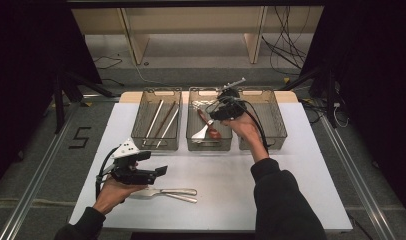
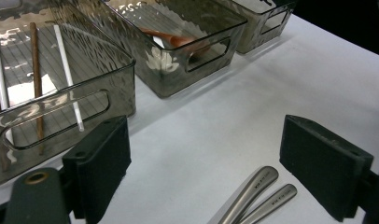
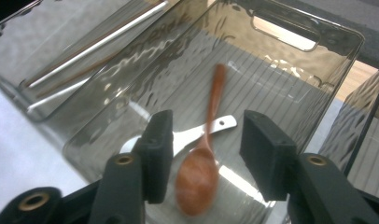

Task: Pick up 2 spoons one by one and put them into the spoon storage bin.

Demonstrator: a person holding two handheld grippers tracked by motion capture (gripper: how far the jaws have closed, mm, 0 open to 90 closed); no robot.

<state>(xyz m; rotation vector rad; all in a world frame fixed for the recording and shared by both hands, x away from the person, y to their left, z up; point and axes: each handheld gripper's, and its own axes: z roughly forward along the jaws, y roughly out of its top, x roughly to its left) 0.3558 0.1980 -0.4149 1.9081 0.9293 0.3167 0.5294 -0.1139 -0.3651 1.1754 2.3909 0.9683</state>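
My right gripper (image 1: 217, 111) hangs over the middle smoky plastic bin (image 1: 209, 148), jaws apart. In the right gripper view a red-brown wooden spoon (image 3: 199, 177) shows blurred between and below the open jaws of that gripper (image 3: 206, 149), with neither pad pressing it. It lies across a white spoon (image 3: 197, 133) on the bin floor. My left gripper (image 1: 160, 171) is held low over the white table, open. Two metal utensil handles (image 2: 255, 191) lie on the table between its pads (image 2: 103, 158).
The left bin (image 1: 156, 146) holds several chopsticks (image 2: 36, 70), white and brown. The right bin (image 1: 276, 125) stands beside the middle one (image 2: 178, 77). The metal utensils (image 1: 173, 192) lie near the table's front. Cables and a shelf frame stand beyond the table.
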